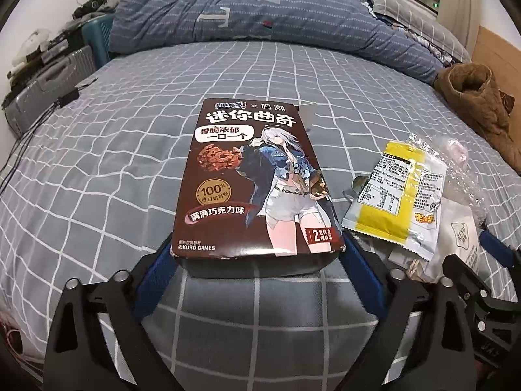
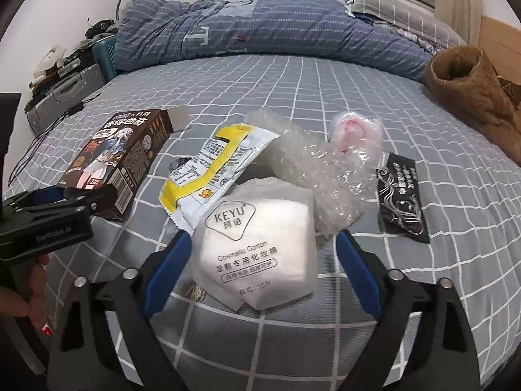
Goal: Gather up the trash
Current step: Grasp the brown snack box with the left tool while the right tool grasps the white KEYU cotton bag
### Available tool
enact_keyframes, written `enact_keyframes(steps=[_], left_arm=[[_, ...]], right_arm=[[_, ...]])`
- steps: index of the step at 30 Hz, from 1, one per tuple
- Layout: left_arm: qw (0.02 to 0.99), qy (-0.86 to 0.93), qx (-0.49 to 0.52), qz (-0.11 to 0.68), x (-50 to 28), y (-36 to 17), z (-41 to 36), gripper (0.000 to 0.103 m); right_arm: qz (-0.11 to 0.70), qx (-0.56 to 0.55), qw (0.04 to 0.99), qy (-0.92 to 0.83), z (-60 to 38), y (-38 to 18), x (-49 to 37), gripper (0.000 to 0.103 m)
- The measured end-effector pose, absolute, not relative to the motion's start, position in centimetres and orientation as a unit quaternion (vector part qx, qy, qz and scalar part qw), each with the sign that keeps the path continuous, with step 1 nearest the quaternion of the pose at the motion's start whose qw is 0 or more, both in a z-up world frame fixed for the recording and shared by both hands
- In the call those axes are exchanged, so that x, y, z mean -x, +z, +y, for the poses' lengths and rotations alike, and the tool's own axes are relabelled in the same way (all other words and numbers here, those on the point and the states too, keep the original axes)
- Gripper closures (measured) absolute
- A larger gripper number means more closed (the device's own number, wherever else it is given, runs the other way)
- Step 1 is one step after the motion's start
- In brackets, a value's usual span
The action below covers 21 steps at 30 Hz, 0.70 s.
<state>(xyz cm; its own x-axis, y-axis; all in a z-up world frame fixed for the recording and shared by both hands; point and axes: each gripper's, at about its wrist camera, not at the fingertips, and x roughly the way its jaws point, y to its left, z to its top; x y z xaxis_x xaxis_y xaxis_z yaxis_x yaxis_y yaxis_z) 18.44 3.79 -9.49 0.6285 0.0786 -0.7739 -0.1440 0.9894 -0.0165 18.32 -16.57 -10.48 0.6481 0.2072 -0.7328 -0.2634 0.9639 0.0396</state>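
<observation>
A: Big checked bed (image 2: 325,104), trash spread across it. Cookie box (image 1: 257,179) lies flat, its near end between the left tongs (image 1: 257,254), blue pads at both corners.

B: Gripping it?

A: Cannot tell. Right tongs (image 2: 260,251) spread wide around the cotton-pad pack (image 2: 260,247); the yellow wrapper (image 2: 211,166) overlaps it.

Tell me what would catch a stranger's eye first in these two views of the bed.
The brown cardboard cookie box with an anime girl printed on it dominates, lying on the grey checked bedsheet with its near end between the open fingers of the left gripper. To its right sits a litter heap: a yellow-and-white snack wrapper, crumpled clear bubble wrap and a white KEYU cotton-pad pouch, which the open right gripper straddles.
</observation>
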Motion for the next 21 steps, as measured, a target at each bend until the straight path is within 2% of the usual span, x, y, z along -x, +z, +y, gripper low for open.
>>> enact_keyframes(steps=[2, 10, 21], left_arm=[[0.902, 0.060, 0.037, 0.425, -18.6, -9.5, 3.7, 0.013], [0.907, 0.059, 0.036, 0.416, -18.3, -9.6, 3.8, 0.015], [0.918, 0.061, 0.044, 0.388, -16.1, -7.8, 4.2, 0.015]], right_arm=[[0.401, 0.038, 0.906, 0.134, -16.4, -10.6, -18.3, 0.031], [0.410, 0.039, 0.902, 0.131, -16.4, -11.0, -18.3, 0.052], [0.390, 0.032, 0.911, 0.133, -17.3, -8.8, -16.9, 0.054]])
